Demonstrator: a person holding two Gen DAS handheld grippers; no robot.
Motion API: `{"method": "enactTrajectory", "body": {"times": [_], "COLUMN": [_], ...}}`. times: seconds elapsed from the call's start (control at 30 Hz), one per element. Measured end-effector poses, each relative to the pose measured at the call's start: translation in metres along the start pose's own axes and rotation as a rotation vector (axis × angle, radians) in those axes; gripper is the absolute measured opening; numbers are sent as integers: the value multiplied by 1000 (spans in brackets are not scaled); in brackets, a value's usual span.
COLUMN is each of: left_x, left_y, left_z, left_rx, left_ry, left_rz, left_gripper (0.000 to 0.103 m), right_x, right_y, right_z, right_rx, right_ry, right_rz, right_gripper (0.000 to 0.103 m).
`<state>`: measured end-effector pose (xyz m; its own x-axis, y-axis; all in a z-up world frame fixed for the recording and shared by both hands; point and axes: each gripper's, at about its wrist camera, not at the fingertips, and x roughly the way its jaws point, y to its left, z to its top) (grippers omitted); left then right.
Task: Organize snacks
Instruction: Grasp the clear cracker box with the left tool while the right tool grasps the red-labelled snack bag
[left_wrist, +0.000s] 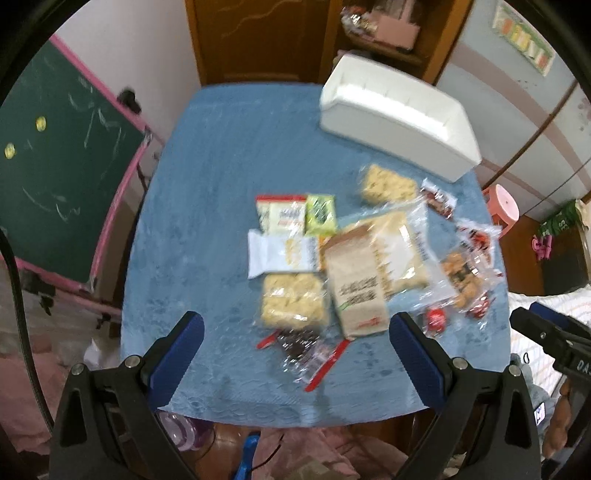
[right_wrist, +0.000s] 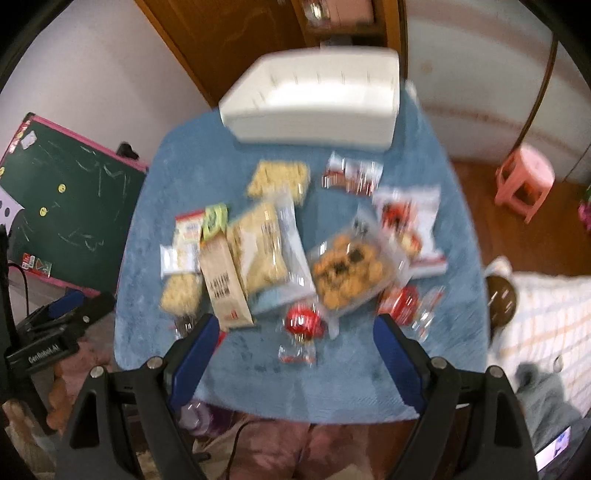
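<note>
Overhead, both hand-held grippers hover with jaws wide and nothing between them: the left hand-held gripper (left_wrist: 295, 345) sits above the near edge of the blue table (left_wrist: 207, 192), the right hand-held gripper (right_wrist: 295, 341) likewise. Left to right, snack packets (left_wrist: 351, 254) lie scattered mid-table; the brown paper pack (left_wrist: 356, 286) runs lengthwise near to far. A white bin (left_wrist: 399, 118) stands at the far right corner, its long axis angled across the table.
</note>
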<state>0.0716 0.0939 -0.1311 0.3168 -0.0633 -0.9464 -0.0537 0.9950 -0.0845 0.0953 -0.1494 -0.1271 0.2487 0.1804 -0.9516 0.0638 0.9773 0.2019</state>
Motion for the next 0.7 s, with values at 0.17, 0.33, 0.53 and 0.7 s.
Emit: {"method": "enactTrajectory", "body": {"times": [0.17,0.33,0.53,0.7], "left_x": [41,79,113,143], "left_y": [20,24,12,3], "left_z": [-12,-18,-1,13], "left_rx": [-39,-58,-58,-78], "left_ry": [83,168,222,270], "left_rz": [-17,-33,-87,-102], "left_gripper": [100,100,100,100], "right_x": [45,78,104,124], "right_y": [-15,-22,-21,-18], "right_z": [-13,-22,-24,-18], "right_rx": [46,78,91,108], "right_ry": [130,219,255,276], "right_rz": [45,101,111,113], "right_gripper": [76,74,74,74]}}
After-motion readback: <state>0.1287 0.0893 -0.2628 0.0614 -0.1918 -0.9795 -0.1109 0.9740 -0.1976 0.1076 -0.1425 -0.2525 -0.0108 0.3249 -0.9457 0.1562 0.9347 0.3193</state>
